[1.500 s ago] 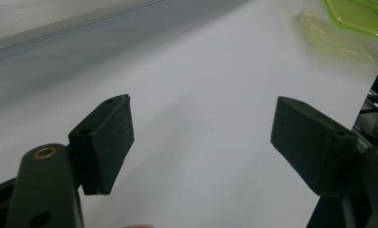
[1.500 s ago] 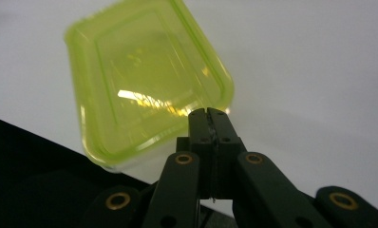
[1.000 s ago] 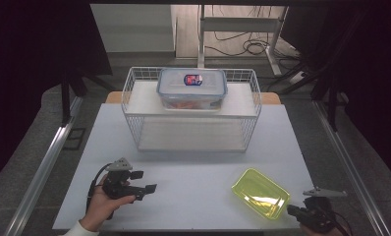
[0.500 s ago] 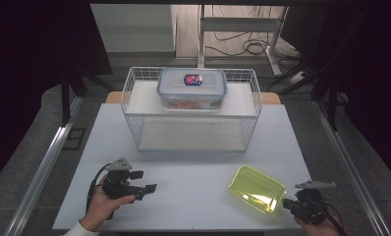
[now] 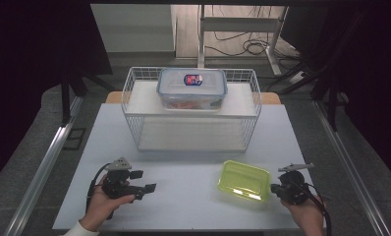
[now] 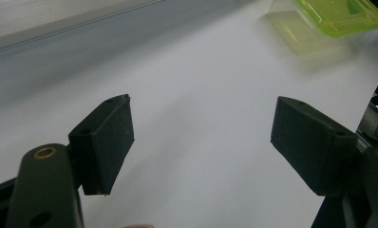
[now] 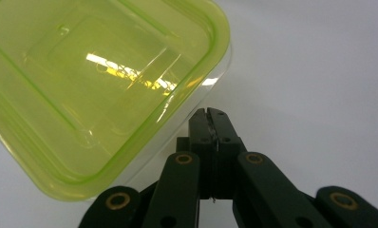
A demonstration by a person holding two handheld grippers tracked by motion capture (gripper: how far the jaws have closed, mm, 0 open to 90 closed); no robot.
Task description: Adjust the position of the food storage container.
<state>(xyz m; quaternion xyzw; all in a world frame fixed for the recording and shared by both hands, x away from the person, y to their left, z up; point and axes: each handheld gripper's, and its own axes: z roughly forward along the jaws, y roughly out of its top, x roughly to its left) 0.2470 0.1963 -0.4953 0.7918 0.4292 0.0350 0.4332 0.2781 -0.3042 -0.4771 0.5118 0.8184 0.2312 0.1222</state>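
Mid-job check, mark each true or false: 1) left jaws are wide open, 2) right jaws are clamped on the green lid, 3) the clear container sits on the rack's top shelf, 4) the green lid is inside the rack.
1) True: the left gripper has its jaws spread, nothing between them.
2) False: the right gripper has its jaws pressed together beside the green lid, apparently not gripping it.
3) True: the clear container rests on the wire rack, upper shelf.
4) False: it lies on the table.

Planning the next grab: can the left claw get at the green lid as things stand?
Probably yes. The left claw is open and points across bare white table toward the green lid, with nothing between them. The shut right claw sits at the lid's far edge.
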